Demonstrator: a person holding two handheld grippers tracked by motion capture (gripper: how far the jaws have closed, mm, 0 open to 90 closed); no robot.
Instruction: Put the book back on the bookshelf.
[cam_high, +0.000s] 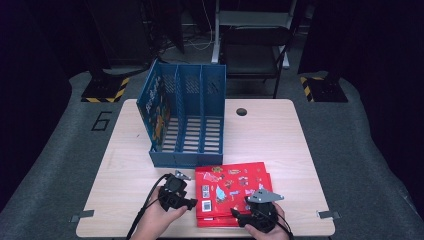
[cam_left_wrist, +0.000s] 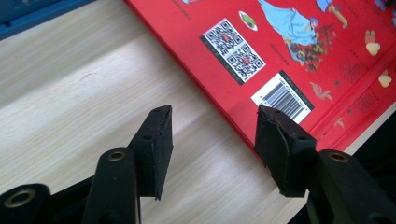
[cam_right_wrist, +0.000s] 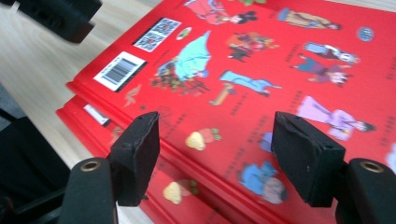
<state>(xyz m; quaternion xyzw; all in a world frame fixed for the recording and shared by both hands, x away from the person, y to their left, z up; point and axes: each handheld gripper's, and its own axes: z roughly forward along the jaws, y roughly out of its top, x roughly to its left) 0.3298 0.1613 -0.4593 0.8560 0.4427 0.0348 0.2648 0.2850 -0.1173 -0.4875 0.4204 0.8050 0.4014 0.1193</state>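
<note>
The red books (cam_high: 231, 192) lie flat in a stack at the 6 o'clock edge of the counter (cam_high: 280, 145), long axis running from 9 to 3 o'clock. Left tongs (cam_left_wrist: 212, 135) and right tongs (cam_right_wrist: 217, 140) are both released, holding nothing, at the stack's near corners.

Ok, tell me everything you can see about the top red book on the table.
The top red book is a glossy hardcover lying flat, back cover up, on a stack of similar red books near the table's front edge, just in front of the blue file rack. Its cover carries small colourful cartoon figures, two QR codes and a barcode. It is closed. The left gripper and right gripper hover open by its edges, neither clamping it.
</note>
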